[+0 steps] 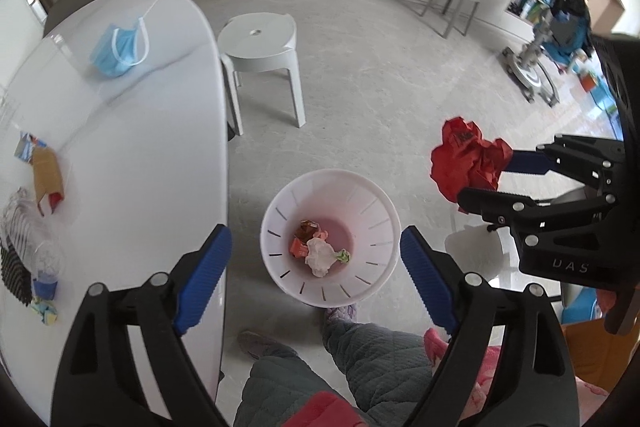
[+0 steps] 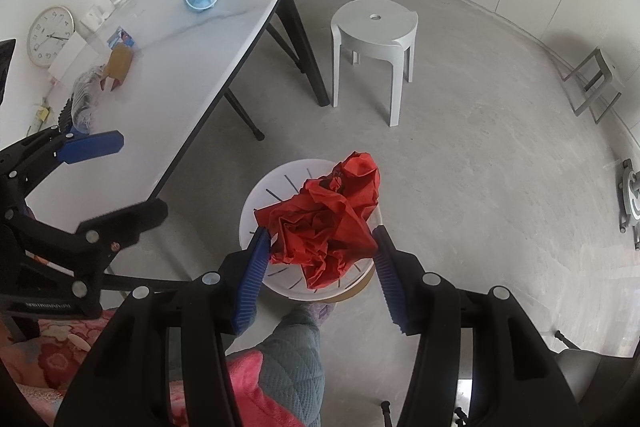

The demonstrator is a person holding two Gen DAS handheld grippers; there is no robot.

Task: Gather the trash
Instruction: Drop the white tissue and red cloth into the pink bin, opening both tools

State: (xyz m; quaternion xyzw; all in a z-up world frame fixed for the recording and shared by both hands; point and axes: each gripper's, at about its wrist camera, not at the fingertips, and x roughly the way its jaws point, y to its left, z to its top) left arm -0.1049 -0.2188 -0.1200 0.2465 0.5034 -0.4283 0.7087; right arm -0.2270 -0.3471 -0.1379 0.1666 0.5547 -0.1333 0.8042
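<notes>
a white slotted waste bin (image 1: 330,239) is being viewed from above on the grey floor, just beside the edge of the white table (image 1: 132,155). inside it, a few scraps are lying at the bottom: a crumpled white tissue (image 1: 319,255) and some orange wrappers (image 1: 305,238). the left gripper (image 1: 316,269) is being held over the bin with its jaws spread wide, nothing being gripped between the blue pads (image 1: 204,277). the right gripper (image 2: 320,275) is being held over the same bin, and a crumpled red paper (image 2: 326,221) is being pinched between its two blue pads, the jaws standing at a middling width around the wad. from the left wrist view, that red paper (image 1: 466,163) is being seen to the right of the bin and raised above it. on the table, a blue face mask (image 1: 118,47) is lying near the far end, while a brown and red wrapper (image 1: 46,175), a clear plastic bottle (image 1: 48,263) and a small colourful scrap (image 1: 46,311) are resting nearer. a white stool (image 1: 262,55) is standing on the floor beyond the bin, apart from it. a person's quilted grey trouser leg (image 1: 360,347) is being seen just below the bin.
</notes>
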